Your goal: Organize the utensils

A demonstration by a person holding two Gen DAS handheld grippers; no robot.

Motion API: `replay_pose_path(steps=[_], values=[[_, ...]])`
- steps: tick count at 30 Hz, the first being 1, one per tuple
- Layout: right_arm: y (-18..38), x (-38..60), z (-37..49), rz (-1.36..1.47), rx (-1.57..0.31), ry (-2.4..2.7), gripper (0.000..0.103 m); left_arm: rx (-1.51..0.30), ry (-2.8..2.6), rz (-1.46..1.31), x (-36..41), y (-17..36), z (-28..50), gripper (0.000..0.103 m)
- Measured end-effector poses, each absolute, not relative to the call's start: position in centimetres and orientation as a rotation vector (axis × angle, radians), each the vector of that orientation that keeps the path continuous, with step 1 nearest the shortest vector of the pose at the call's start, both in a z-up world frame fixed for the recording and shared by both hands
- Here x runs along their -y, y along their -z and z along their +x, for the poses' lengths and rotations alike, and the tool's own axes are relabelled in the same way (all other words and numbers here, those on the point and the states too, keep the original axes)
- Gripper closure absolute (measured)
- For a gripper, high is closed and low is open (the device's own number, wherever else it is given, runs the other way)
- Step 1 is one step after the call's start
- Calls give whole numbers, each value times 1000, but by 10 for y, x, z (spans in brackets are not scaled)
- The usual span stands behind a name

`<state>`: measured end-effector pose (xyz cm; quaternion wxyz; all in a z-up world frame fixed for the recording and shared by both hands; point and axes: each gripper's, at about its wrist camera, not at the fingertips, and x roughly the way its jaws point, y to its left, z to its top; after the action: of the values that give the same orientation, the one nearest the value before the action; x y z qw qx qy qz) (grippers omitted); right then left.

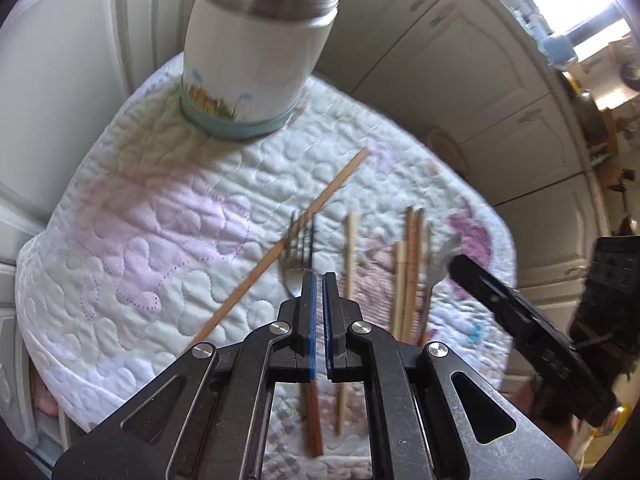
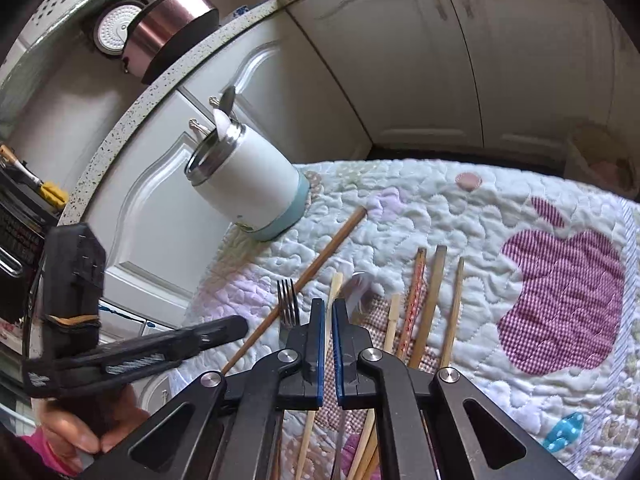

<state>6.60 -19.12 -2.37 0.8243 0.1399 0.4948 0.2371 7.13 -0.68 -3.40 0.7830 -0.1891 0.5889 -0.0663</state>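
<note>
A white cup with a blue base (image 1: pixel 252 68) (image 2: pixel 250 188) stands at the far side of the quilted cloth (image 1: pixel 160 208) (image 2: pixel 500 220) and holds a spoon and a white utensil. A fork (image 1: pixel 300 252) (image 2: pixel 289 308), a long brown chopstick (image 1: pixel 288 244) (image 2: pixel 308 280), a pale chopstick (image 1: pixel 350 256) (image 2: pixel 334 300), a spoon (image 2: pixel 360 292) and several more chopsticks (image 1: pixel 410 272) (image 2: pixel 430 304) lie on the cloth. My left gripper (image 1: pixel 319 276) hangs over the fork, nearly shut and empty. My right gripper (image 2: pixel 328 304) hangs over the pale chopstick, nearly shut and empty.
White cabinet doors (image 1: pixel 460 52) (image 2: pixel 400 60) surround the cloth. A speckled counter (image 2: pixel 132 112) carries a rice cooker (image 2: pixel 156 28). The right gripper's body (image 1: pixel 520 320) shows at right in the left view; the left gripper (image 2: pixel 132 356) and hand show at left in the right view.
</note>
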Motion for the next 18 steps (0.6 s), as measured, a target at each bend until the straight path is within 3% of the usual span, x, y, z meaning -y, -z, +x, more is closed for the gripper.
replay_pose_path(steps=[4, 6, 10, 12, 14, 15, 18], values=[[30, 195, 69, 313, -1066, -508, 100, -1333, 98, -379, 17, 59, 78, 99], [34, 196, 72, 324, -1079, -518, 100, -1343, 57, -362, 19, 67, 80, 89], [38, 193, 77, 311, -1103, -526, 100, -1329, 20, -367, 20, 75, 86, 86], [41, 191, 80, 288, -1107, -504, 94, -1316, 13, -365, 21, 75, 90, 82], [45, 188, 83, 249, -1127, -499, 77, -1304, 19, -394, 21, 75, 95, 73], [48, 185, 84, 221, -1133, -506, 77, -1297, 27, -419, 20, 75, 99, 67], [51, 175, 89, 108, -1146, -534, 77, -1291, 45, -415, 23, 75, 109, 62]])
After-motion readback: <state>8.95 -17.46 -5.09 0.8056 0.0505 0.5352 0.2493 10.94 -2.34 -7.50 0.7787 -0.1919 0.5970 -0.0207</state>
